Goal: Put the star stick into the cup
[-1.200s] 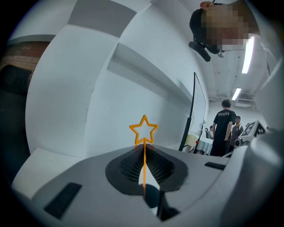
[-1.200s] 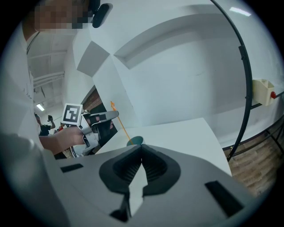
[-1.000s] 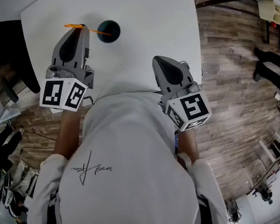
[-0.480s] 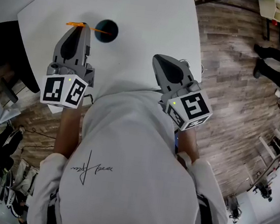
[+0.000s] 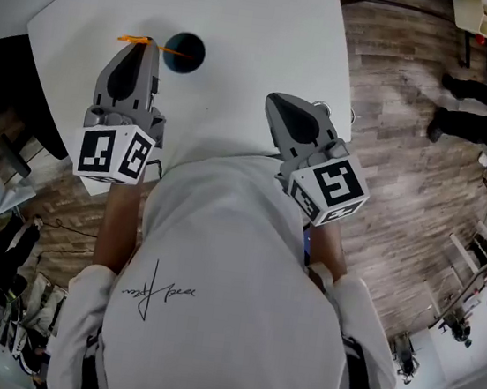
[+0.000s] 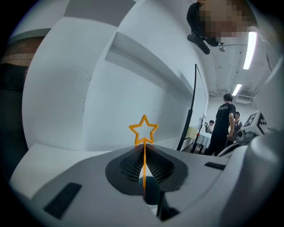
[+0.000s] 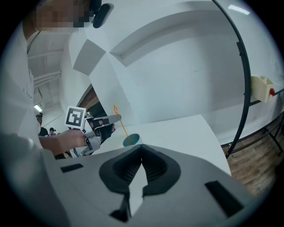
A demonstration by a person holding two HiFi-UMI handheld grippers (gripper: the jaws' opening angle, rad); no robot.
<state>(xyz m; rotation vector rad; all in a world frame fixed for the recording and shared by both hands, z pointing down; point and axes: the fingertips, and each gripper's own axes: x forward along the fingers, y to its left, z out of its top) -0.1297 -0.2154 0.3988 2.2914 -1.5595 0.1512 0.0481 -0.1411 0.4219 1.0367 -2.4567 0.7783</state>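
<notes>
An orange star stick [image 5: 148, 43] lies nearly level in the head view, its star end to the left of my left gripper [image 5: 144, 45]. The other end reaches the mouth of the dark teal cup [image 5: 184, 52] on the white table [image 5: 266, 23]. In the left gripper view the jaws are shut on the thin stick [image 6: 143, 153], the star [image 6: 143, 129] stands above them and the cup [image 6: 150, 189] shows below. My right gripper [image 5: 273, 104] hovers over the table's near edge, shut and empty. The right gripper view shows the cup [image 7: 131, 140], the slanted stick [image 7: 120, 124] and the left gripper [image 7: 116, 118].
The table ends close behind the cup at a white wall or panel [image 6: 133, 80]. Wooden floor [image 5: 396, 120] lies to the right, where a person's legs [image 5: 476, 117] stand. A dark desk [image 5: 0, 86] is at the left, and a black curved pole [image 7: 242, 66] stands beside the table.
</notes>
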